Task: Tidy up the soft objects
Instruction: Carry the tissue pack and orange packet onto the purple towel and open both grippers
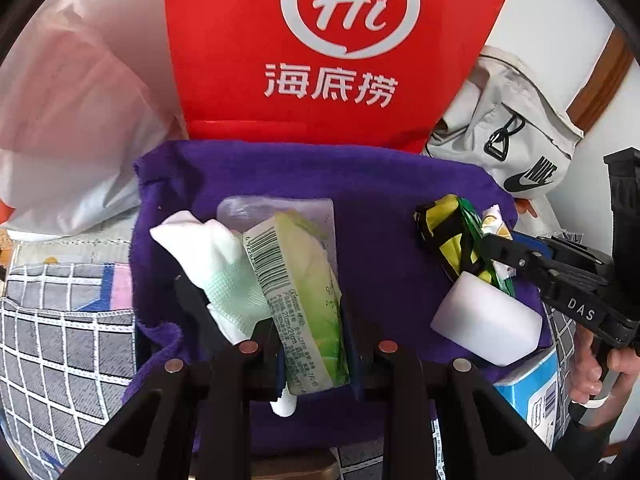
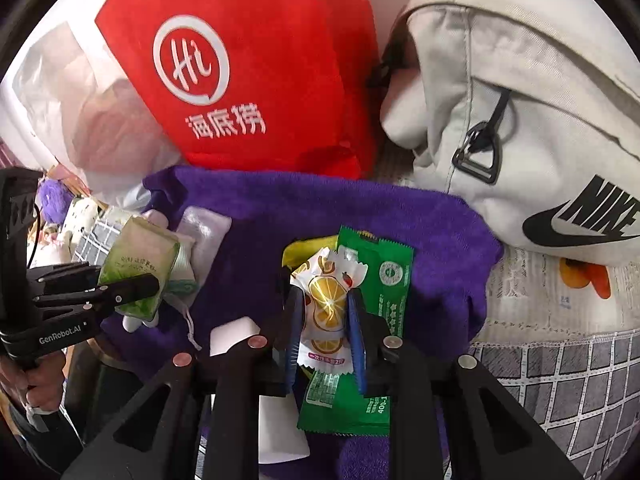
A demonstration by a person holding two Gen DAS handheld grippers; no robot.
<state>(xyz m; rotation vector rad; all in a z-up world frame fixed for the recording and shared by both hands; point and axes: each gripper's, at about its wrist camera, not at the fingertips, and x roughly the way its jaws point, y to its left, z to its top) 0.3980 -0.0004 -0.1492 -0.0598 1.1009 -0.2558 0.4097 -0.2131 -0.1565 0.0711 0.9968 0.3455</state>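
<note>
A purple towel (image 1: 372,184) lies spread on the bed, also in the right wrist view (image 2: 312,208). My left gripper (image 1: 308,316) is shut on a green tissue pack (image 1: 296,280) together with a white cloth (image 1: 208,252), above the towel; it shows in the right wrist view (image 2: 136,280). My right gripper (image 2: 326,312) is shut on a lemon-print sachet (image 2: 326,300) lying over a green packet (image 2: 380,276); it shows in the left wrist view (image 1: 492,244). A white block (image 1: 484,320) rests on the towel below it.
A red bag (image 1: 304,52) stands behind the towel, with a clear plastic bag (image 1: 68,100) at its left and a white Nike bag (image 2: 520,120) at its right. A grey checked blanket (image 1: 60,328) covers the bed. A blue box (image 1: 532,388) sits at the towel's right edge.
</note>
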